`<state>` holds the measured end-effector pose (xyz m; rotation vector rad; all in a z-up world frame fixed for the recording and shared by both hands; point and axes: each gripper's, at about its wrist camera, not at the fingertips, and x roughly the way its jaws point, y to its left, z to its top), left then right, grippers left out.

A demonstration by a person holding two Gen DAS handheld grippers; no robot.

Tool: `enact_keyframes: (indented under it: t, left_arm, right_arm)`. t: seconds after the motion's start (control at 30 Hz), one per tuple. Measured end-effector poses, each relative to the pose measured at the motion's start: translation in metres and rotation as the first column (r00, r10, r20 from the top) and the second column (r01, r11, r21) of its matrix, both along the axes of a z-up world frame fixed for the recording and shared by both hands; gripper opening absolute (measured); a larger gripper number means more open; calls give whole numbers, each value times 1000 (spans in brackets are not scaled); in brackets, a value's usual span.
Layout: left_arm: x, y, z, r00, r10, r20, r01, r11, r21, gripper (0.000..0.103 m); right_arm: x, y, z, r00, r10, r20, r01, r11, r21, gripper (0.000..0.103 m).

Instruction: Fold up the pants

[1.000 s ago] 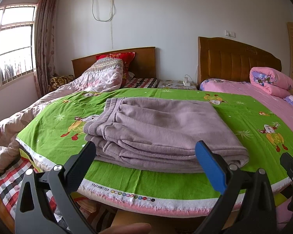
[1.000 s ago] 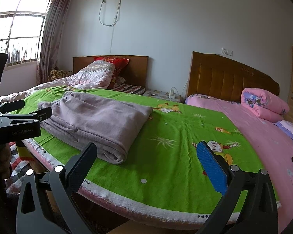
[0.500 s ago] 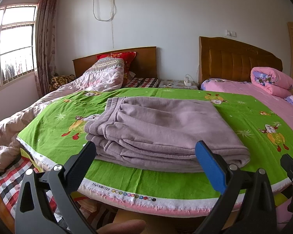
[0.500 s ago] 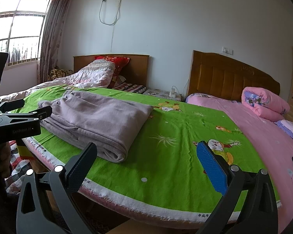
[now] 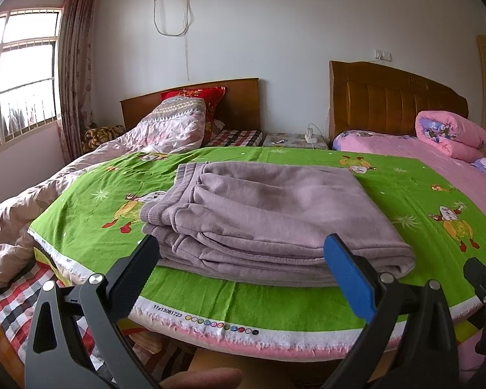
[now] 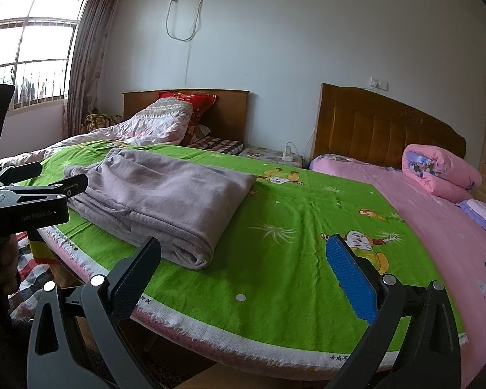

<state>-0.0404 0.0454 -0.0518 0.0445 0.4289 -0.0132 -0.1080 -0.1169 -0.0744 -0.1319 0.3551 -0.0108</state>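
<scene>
Left wrist view shows the pants (image 5: 269,214) lying on the green sheet (image 5: 405,194) of the bed, near the front edge. They are folded up into a flat, thick pile with many layers. The waistband end sits at the left side of the pile, and the rounded fold is at the right.

So the folding looks done, or very close to done. The pile is neat and square. Maybe one more small fold or a little pat could be left, but that is only my guess.

The left tongs (image 5: 243,269) are open wide and hold nothing. They hang just in front of the bed edge, with the pile showing between the two tips. They do not touch the cloth.

In the right wrist view the right tongs (image 6: 243,272) are open wide too, and empty. They point at a bare part of the green sheet, to the right of the pants (image 6: 165,201), and are well apart from them.

Some things are hard to see. The lower layers of the pile are hidden under the top layer, so I cannot tell if the legs inside lie smooth. The far edge of the pile is hidden too. The person is almost all out of view: only a fingertip (image 5: 201,377) peeks in at the bottom of the left view. The round lens bends the bed edge, so it looks curved.
</scene>
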Motion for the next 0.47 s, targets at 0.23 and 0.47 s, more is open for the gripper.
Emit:
enact_keyframes:
  t: [0.23, 0.47]
  left_arm:
    - [-2, 3, -1, 1000, 5, 18, -5, 1000, -9, 101]
    - [2, 5, -1, 1000, 4, 3, -4, 1000, -10, 102]
  right_arm:
    - [1, -2, 0, 1000, 2, -1, -2, 1000, 2, 99]
    - [2, -10, 0, 1000, 3, 3, -3, 1000, 12, 99]
